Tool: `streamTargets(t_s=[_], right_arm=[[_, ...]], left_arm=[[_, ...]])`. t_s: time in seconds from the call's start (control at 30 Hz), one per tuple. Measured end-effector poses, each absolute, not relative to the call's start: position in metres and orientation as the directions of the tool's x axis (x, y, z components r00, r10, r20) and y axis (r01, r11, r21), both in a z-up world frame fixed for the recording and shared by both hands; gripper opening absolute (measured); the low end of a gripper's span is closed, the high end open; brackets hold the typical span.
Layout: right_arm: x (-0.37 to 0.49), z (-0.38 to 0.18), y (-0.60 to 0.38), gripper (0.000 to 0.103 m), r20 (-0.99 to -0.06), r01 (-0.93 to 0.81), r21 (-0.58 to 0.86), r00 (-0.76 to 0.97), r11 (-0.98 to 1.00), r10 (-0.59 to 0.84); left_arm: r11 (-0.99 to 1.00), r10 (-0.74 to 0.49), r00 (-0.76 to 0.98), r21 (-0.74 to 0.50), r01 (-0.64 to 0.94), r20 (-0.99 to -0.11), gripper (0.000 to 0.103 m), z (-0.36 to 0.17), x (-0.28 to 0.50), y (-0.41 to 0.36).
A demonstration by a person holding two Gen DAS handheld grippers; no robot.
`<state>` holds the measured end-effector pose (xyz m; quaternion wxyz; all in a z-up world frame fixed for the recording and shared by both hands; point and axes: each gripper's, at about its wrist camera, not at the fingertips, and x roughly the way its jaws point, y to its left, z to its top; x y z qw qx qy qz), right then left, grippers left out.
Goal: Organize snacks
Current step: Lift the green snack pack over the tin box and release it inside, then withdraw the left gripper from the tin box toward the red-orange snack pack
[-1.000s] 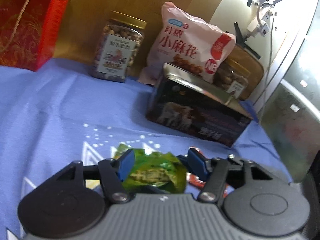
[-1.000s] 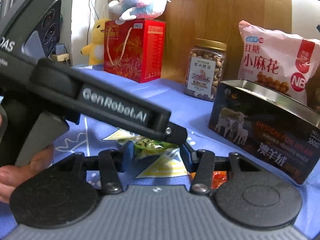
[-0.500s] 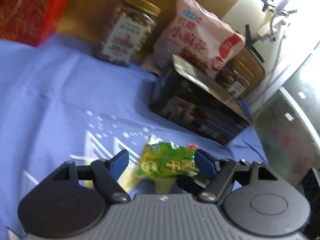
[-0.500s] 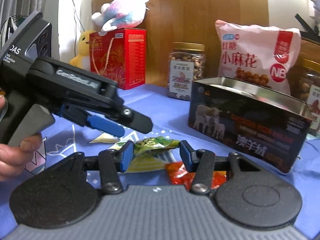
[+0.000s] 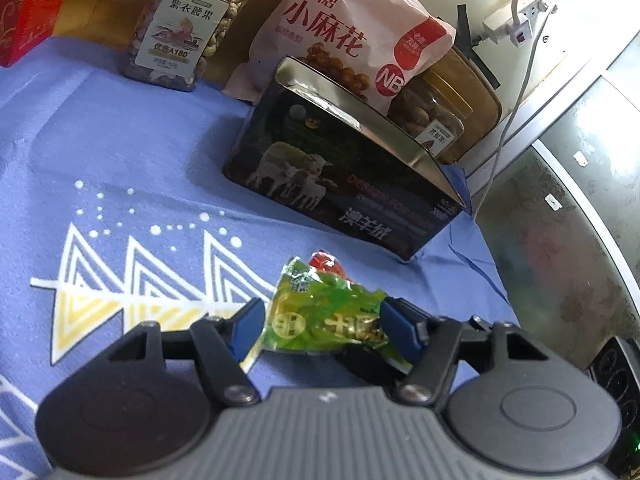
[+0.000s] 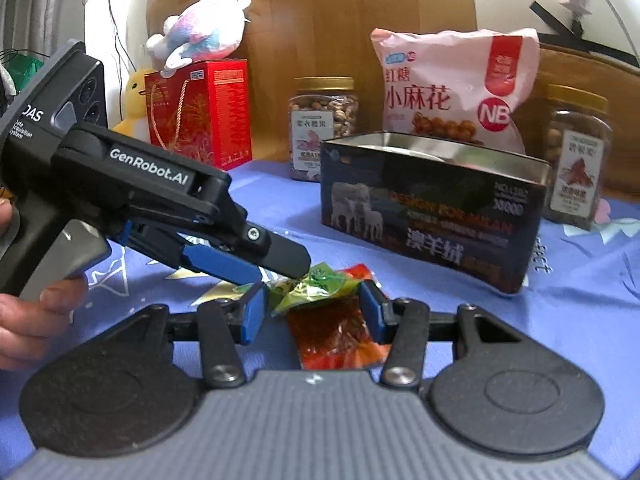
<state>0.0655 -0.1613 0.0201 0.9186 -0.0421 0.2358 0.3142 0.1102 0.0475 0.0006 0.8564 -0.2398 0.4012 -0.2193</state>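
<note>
A green snack packet [image 5: 320, 312] lies between the blue pads of my left gripper [image 5: 324, 324], whose jaws are closing. The right pad touches the packet's edge and the left pad stands a sliver off it. A red packet [image 5: 326, 262] peeks out from behind the green one. In the right wrist view the left gripper [image 6: 296, 268] slants down onto the green packet [image 6: 320, 284]. My right gripper [image 6: 312, 312] is open low over the red packet [image 6: 336, 332], pads clear of it. An open dark tin [image 6: 432, 216] stands just beyond.
Along the back stand a pink snack bag [image 6: 440, 92], a nut jar [image 6: 320, 120], a second jar [image 6: 576, 160] and a red gift box [image 6: 200, 116] with a plush toy [image 6: 200, 28] on top. A hand [image 6: 32, 320] holds the left gripper. A blue cloth [image 5: 140, 140] covers the table.
The left jaws spread wider, then narrowed again, and the green packet now lies broadside between them. The right gripper has shifted so the red packet sits between its pads.
</note>
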Motion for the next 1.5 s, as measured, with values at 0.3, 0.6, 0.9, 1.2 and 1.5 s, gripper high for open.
streamTargets(t_s=[0.3, 0.6, 0.9, 1.2, 1.5], right_arm=[[0.073, 0.055, -0.179, 0.052, -0.314, -0.545, -0.006, 0.797, 0.838, 0.516], [0.136, 0.068, -0.188, 0.053, -0.247, -0.468, -0.031, 0.86, 0.883, 0.447], [0.17, 0.042, -0.206, 0.062, -0.275, -0.349, -0.023, 0.903, 0.937, 0.33], [0.159, 0.044, -0.219, 0.062, -0.267, -0.336, 0.049, 0.903, 0.941, 0.337], [0.107, 0.041, -0.217, 0.062, -0.303, -0.388, 0.053, 0.872, 0.92, 0.385]], left_arm=[[0.759, -0.605, 0.622, -0.597, 0.261, -0.497, 0.064, 0.049, 0.133, 0.029], [0.787, -0.593, 0.654, -0.511, 0.346, -0.469, 0.064, 0.087, 0.199, -0.013], [0.883, -0.46, 0.712, -0.359, 0.302, -0.531, 0.066, 0.064, 0.229, -0.041], [0.957, -0.29, 0.804, -0.162, 0.241, -0.519, 0.07, 0.076, 0.179, -0.041], [0.988, -0.151, 0.815, -0.06, 0.142, -0.56, 0.071, 0.057, 0.116, -0.006]])
